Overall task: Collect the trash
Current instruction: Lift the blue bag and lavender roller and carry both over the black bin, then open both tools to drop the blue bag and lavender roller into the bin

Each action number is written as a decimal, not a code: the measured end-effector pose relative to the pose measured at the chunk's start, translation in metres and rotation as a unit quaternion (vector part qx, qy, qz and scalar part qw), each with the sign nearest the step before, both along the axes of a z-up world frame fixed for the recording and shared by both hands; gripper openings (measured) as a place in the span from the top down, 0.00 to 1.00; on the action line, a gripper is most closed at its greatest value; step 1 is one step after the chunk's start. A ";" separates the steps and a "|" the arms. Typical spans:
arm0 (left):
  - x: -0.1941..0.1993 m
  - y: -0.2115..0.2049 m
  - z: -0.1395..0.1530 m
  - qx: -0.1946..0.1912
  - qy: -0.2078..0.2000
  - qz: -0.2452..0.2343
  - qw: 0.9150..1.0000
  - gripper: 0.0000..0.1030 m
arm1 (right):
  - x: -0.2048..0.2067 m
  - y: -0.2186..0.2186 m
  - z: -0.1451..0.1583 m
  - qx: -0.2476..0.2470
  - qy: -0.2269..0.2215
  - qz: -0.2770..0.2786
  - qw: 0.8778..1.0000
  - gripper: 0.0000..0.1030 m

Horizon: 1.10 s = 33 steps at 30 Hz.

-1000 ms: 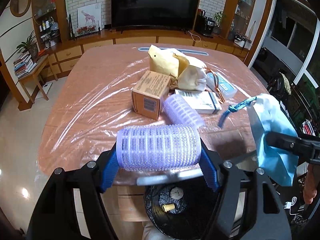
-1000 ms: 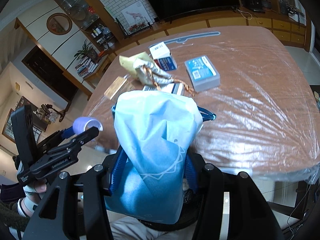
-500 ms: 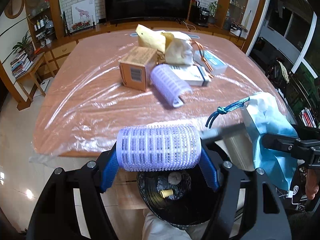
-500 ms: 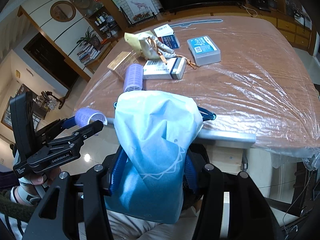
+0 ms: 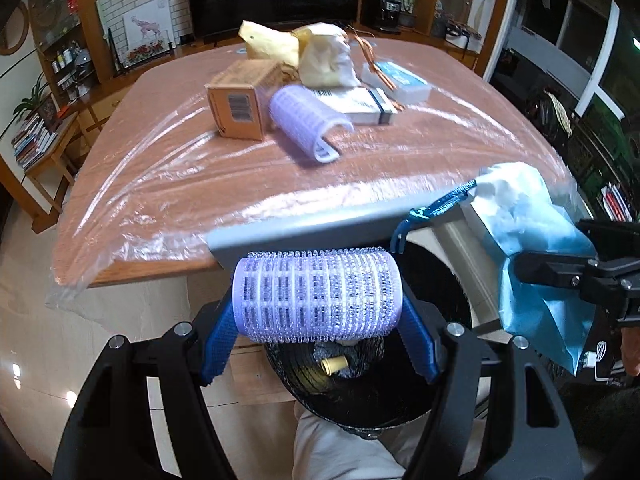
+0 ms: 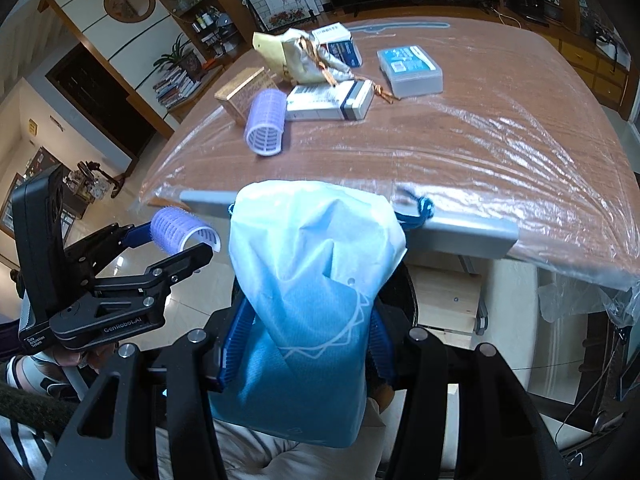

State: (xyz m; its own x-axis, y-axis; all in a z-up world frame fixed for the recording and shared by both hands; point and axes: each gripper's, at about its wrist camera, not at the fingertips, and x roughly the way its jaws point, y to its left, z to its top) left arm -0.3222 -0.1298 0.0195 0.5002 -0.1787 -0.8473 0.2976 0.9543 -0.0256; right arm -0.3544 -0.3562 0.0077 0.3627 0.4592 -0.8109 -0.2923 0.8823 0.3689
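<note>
While our left gripper (image 5: 316,300) hangs off the near edge of the table (image 5: 160,176), its blue-padded fingers (image 5: 218,334) are spread about as wide as the purple hair roller (image 5: 316,294) they clamp, one pad pressed on each end so that the roller lies crosswise between them. Directly beneath it we see the black mesh trash bin (image 5: 360,396), with a few scraps lying at its bottom. Our right gripper (image 6: 304,344) has its fingers (image 6: 236,336) closed on a light blue drawstring bag (image 6: 308,300), pinching the bag's lower part while the gathered top stands up ahead of them; its dark blue cord (image 6: 418,208) hangs beside the table's grey edge strip. From the right wrist view, the left gripper sits to the left of the bag, near but apart.

On the plastic-covered table we see a second purple roller (image 5: 308,124) lying beside a brown cardboard box (image 5: 240,106), a white carton (image 6: 330,100), a crumpled yellow paper bag (image 5: 296,50) and a clear plastic case (image 6: 412,70).
</note>
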 end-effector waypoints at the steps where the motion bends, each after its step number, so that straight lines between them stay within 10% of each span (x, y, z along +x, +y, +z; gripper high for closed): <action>1: -0.001 -0.001 -0.003 0.002 0.003 -0.002 1.000 0.31 | -0.001 0.000 -0.003 -0.002 0.002 0.001 1.000 0.50; 33: 0.008 -0.015 -0.062 0.047 0.072 -0.040 0.996 0.31 | 0.007 0.018 -0.077 -0.067 0.072 0.023 0.995 0.50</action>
State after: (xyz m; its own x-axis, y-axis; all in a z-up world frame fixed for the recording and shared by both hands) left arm -0.3147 -0.1446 -0.0425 0.3606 -0.1290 -0.9237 0.3716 0.9283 0.0154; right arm -0.3476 -0.3382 -0.0697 0.2188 0.3571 -0.9081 -0.2864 0.9131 0.2901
